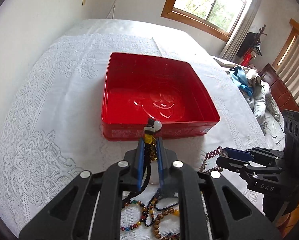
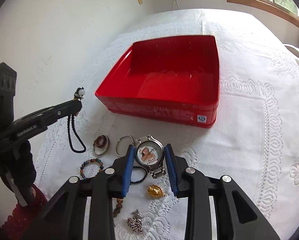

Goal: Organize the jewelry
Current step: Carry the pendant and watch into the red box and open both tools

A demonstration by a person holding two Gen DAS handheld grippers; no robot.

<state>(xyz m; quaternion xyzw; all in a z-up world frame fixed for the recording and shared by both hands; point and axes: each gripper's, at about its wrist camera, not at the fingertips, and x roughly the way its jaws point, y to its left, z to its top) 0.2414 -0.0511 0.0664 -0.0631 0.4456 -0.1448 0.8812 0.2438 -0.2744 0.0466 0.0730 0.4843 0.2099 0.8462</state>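
Red box (image 2: 159,100) rim near left gripper (image 1: 150,140) clamping pendant (image 1: 150,128); right gripper (image 2: 149,154) open.

Daylit wood-framed window (image 1: 207,2), white walls (image 1: 49,10), lace-covered table (image 1: 49,100).

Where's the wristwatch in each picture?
Left wrist view: only the watch band shows, at lower right, in front of the right gripper.
Right wrist view: the watch face sits low in the middle, between the open right gripper's blue pads.
Shared landmark: the red box beyond it, on the lace cloth.
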